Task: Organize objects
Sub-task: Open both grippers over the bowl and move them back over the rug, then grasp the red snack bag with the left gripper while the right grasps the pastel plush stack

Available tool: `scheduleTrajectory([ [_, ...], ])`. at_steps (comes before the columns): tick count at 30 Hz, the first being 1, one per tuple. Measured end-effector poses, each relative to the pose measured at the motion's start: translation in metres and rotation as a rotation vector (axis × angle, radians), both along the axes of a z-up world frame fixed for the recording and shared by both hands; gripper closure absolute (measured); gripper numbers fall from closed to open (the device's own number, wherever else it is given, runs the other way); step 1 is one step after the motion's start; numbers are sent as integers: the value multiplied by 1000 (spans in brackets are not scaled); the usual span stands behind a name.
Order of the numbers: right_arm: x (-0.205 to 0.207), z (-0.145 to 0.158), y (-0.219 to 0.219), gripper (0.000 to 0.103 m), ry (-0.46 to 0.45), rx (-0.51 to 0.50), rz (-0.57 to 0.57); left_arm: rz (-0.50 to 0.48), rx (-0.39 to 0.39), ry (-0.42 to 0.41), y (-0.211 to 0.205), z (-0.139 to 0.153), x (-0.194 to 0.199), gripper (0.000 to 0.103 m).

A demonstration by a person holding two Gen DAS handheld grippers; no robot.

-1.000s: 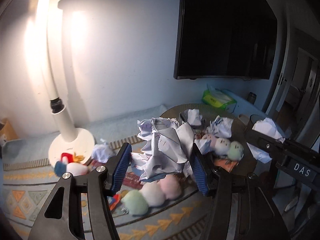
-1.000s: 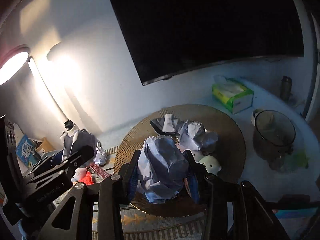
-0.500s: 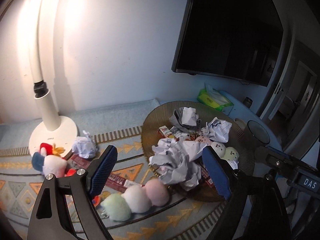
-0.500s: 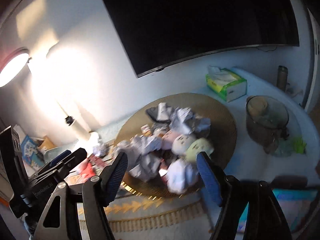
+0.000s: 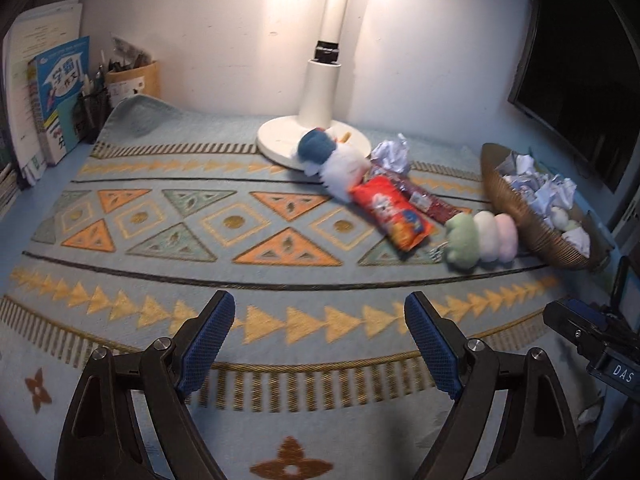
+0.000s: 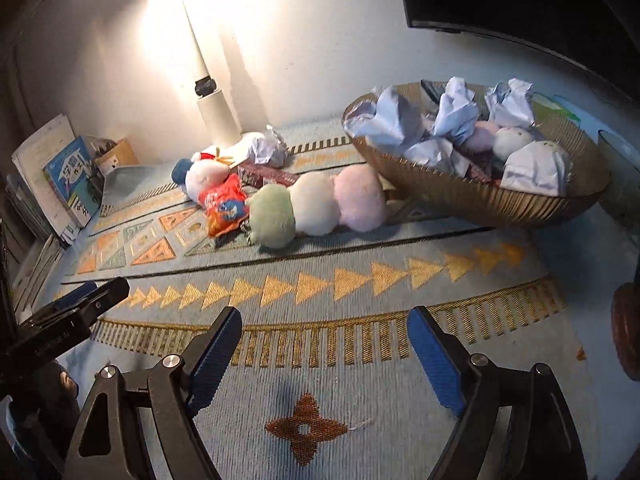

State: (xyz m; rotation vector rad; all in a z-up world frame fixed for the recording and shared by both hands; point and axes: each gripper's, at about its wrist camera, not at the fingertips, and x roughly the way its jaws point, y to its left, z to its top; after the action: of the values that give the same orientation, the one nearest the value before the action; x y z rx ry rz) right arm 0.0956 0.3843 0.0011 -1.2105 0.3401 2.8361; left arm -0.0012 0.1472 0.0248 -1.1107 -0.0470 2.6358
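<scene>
A brown woven bowl at the right holds several crumpled paper balls and small plush heads. Beside it on the patterned mat lies a green, white and pink plush. Further left are a red snack bag, a dark red bar pack, a white and blue plush toy and one loose paper ball. My left gripper hangs open over bare mat, holding nothing. My right gripper is still opening, with nothing between its pads, well short of the bowl.
A white lamp stands against the wall behind the toys. Books and a pen holder fill the far left corner. A dark monitor hangs behind the bowl. The mat covers the desk.
Both grippers let go of their crumpled paper balls over the bowl, opened wide, then pulled back and down toward the mat's near edge. The paper now lies in the bowl.
</scene>
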Motion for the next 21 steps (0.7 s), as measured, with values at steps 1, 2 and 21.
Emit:
scheduleTrajectory([
  [1, -3, -1, -1, 19, -16, 5, 12, 1, -11, 10, -2, -5, 1, 17],
  [2, -6, -3, -2, 15, -28, 10, 13, 1, -10, 3, -4, -11, 0, 17],
  [21, -17, -13, 8, 1, -104, -48, -23, -26, 12, -80, -1, -23, -6, 17],
])
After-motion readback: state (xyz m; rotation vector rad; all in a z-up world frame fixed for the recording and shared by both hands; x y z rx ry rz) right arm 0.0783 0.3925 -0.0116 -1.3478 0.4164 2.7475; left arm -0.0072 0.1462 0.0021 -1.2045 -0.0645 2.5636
